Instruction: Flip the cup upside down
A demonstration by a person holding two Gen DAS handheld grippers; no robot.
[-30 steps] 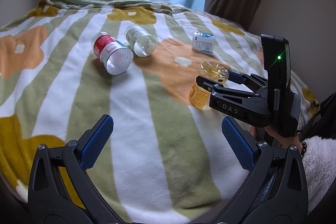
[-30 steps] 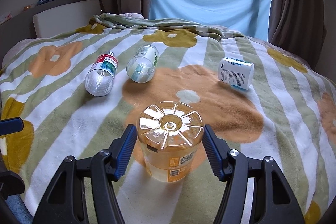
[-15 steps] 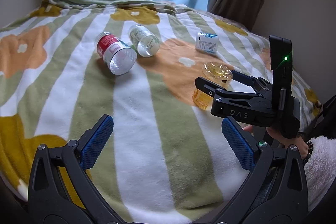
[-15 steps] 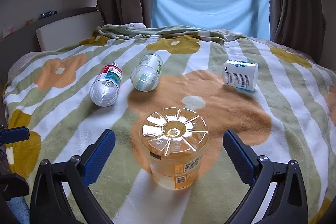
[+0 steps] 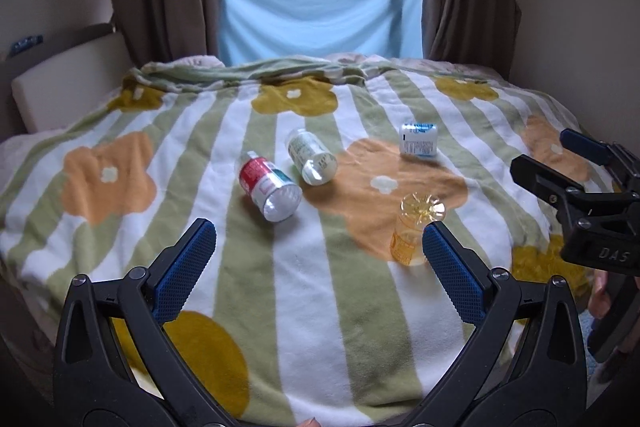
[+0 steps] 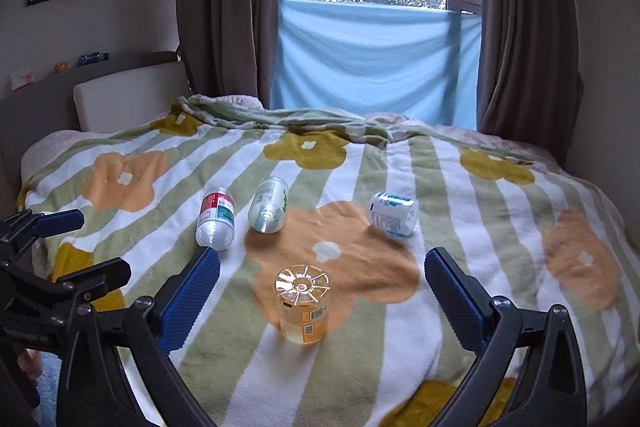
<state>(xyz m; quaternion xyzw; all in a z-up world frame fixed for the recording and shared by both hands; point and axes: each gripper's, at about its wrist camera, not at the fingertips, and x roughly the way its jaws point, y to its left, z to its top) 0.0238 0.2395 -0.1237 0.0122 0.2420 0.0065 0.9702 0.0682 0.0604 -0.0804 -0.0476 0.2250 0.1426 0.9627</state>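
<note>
Right gripper [image 6: 322, 287] fingers spread wide, holding nothing. Left gripper [image 5: 316, 255] fingers also apart, empty. Cup [image 6: 302, 303] stands base-up on the bed [image 6: 460, 195], apart from both grippers. Three bottles [image 6: 216, 219] lie on their sides beyond it.
</note>
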